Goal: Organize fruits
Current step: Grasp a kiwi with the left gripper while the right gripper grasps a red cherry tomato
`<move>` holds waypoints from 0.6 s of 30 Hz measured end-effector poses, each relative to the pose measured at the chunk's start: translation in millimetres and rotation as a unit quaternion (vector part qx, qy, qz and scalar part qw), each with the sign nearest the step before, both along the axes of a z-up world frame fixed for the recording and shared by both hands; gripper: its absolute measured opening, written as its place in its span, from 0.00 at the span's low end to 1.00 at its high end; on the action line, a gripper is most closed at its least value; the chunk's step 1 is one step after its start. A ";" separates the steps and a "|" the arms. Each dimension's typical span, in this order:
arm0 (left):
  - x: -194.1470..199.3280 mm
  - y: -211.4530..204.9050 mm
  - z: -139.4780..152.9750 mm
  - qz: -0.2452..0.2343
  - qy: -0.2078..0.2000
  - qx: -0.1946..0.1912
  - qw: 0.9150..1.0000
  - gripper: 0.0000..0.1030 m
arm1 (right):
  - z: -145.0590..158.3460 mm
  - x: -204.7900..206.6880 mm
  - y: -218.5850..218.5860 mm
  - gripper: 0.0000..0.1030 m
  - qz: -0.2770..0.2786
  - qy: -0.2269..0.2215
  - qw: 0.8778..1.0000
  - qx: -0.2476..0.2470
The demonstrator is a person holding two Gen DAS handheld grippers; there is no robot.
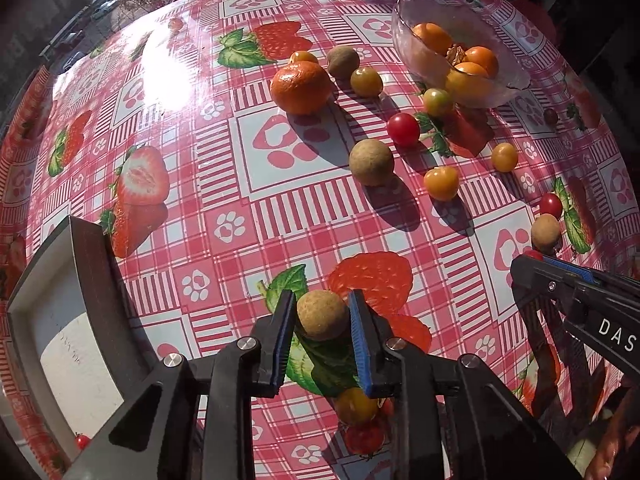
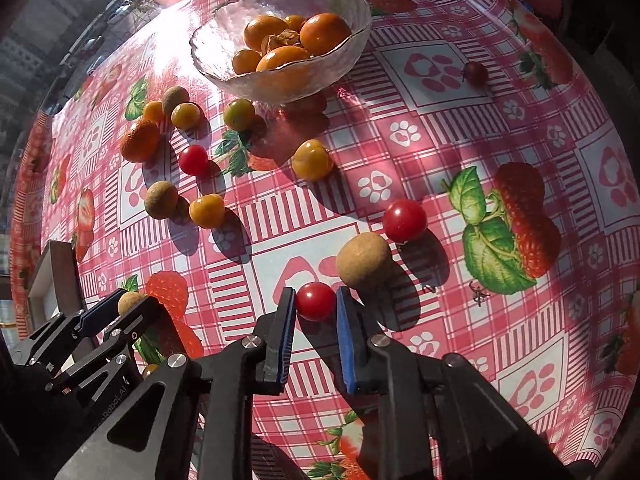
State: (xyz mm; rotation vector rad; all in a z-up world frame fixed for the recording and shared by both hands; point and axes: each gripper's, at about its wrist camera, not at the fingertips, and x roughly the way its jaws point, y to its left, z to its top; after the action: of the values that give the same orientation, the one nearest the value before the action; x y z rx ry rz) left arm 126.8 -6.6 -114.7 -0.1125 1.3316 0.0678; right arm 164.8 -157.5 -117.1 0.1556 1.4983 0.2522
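Gripping with both hands at once, I had my left gripper (image 1: pixel 322 316) closed on a tan longan (image 1: pixel 322 315), its blue pads (image 1: pixel 285 340) pressed against the fruit's two sides just above the strawberry-print tablecloth (image 1: pixel 200 184). My right gripper (image 2: pixel 316 302) was clamped on a red cherry tomato (image 2: pixel 315 301) in the same way, with a second longan (image 2: pixel 363 260) just behind it and another red tomato (image 2: pixel 404 220) touching that one on its far side.

Farther up the cloth stood the glass bowl (image 2: pixel 224 68), already holding several orange-yellow fruits (image 2: pixel 324 34) and what looked like a dry husk among them, though the glare made that hard to judge. Loose fruit lay scattered between me and the bowl: a mandarin (image 1: pixel 301 87) at the left, a brown kiwi-like fruit (image 1: pixel 343 62) beside it, yellow-green tomatoes (image 1: pixel 366 82), one red tomato (image 1: pixel 403 129), a large longan (image 1: pixel 371 162) and an orange tomato (image 1: pixel 441 183) near it. A dark red tomato (image 2: pixel 475 73) sat alone to the right of the bowl, well apart from the rest.

At my left, a grey tray (image 1: pixel 92 280) with a white floor rested on the table edge, and a small red tomato (image 1: pixel 82 441) showed by its near corner. Under my left jaws a yellow tomato (image 1: pixel 355 405) and a red one (image 1: pixel 364 438) lay close together.
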 end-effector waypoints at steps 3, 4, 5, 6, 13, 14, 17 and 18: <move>-7.0 8.2 4.7 0.009 -0.003 -0.022 1.000 0.28 | 4.0 -8.0 -9.2 0.21 -0.006 0.007 1.000 0.017; -8.9 10.6 6.9 0.013 -0.004 -0.029 0.999 0.28 | 5.5 -10.5 -10.8 0.21 -0.007 0.008 1.000 0.021; -11.1 13.4 9.9 0.016 -0.007 -0.034 0.999 0.28 | 7.0 -13.5 -12.3 0.21 -0.007 0.010 1.000 0.025; -13.5 15.8 12.9 0.019 -0.009 -0.037 0.999 0.28 | 8.3 -16.3 -13.3 0.21 -0.006 0.011 1.000 0.028; -31.6 33.6 34.2 0.033 -0.025 -0.046 0.998 0.28 | 17.9 -34.5 -11.0 0.21 0.002 0.020 0.999 0.043; -34.1 35.6 36.9 0.035 -0.027 -0.047 0.998 0.28 | 19.3 -36.5 -9.2 0.21 0.003 0.021 0.999 0.044; -45.7 41.1 46.5 0.041 -0.032 -0.047 0.998 0.28 | 23.7 -41.8 -2.9 0.21 0.009 0.023 0.999 0.048; -50.5 45.1 49.2 0.043 -0.034 -0.048 0.997 0.28 | 25.0 -43.7 -0.9 0.21 0.010 0.024 0.998 0.049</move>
State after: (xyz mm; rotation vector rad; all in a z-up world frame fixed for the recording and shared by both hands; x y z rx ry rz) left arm 76.3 38.6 -65.5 -0.2507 1.2628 0.0726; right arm 121.1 -158.3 -92.1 0.2261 1.5368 0.3409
